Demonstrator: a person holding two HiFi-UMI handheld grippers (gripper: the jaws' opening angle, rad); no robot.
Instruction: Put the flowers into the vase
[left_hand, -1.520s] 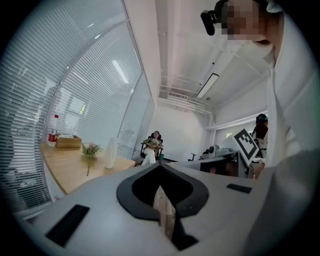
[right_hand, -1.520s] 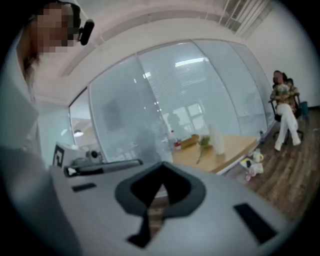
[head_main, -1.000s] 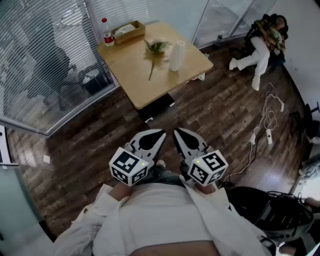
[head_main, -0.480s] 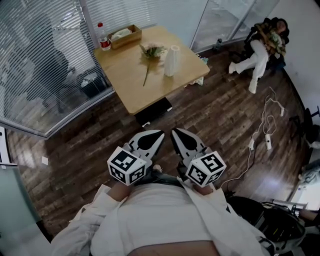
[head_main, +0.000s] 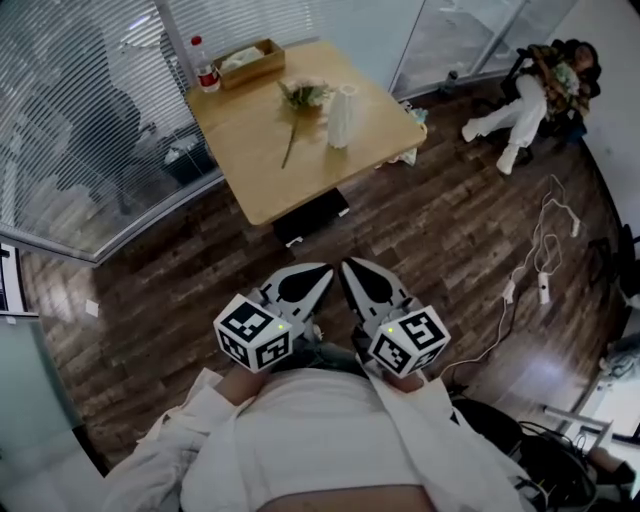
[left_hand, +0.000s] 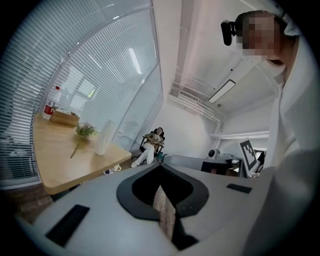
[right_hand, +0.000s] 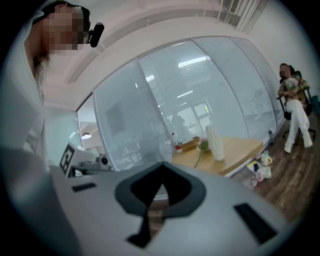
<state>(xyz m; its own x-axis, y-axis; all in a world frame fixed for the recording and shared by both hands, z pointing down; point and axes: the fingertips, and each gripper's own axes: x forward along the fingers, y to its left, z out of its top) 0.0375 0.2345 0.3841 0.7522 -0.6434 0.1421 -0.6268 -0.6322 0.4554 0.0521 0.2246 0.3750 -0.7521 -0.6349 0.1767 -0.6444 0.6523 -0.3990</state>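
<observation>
Both claws are hovering side by side just in front of the person's waist, over the dark floor (head_main: 180, 290); the left claw (head_main: 316, 274) is holding its jaws pressed together on nothing; the right claw (head_main: 353, 271) is doing likewise, with only a thin slit showing between its jaws. The flowers (head_main: 303, 97) are lying flat on the tabletop (head_main: 260, 170), well apart from both claws, heads toward the far edge and stem trailing toward the near one; the vase (head_main: 341, 115) is standing upright just beside them, on their right in the head view, and they are not in it.

A stretch of floor is lying between the claws and the tabletop; a dark base (head_main: 312, 214) is sitting under the near edge. A bottle (head_main: 202, 64) is standing at the far left corner, with a box (head_main: 250, 62) just beside it; blinds (head_main: 80, 120) are running along the glass behind. Small things (head_main: 405, 155) are lying on the floor by the tabletop's right corner; a seated person (head_main: 535, 95) is resting in a chair well off to the right; white cables (head_main: 545, 250) are trailing over the floor near there.

The head view alone is showing the cables and the base; the left gripper view is adding a ceiling lamp (left_hand: 221, 91) and the right claw's cube (left_hand: 248, 155); the right gripper view is catching the left claw's cube (right_hand: 67, 156).
</observation>
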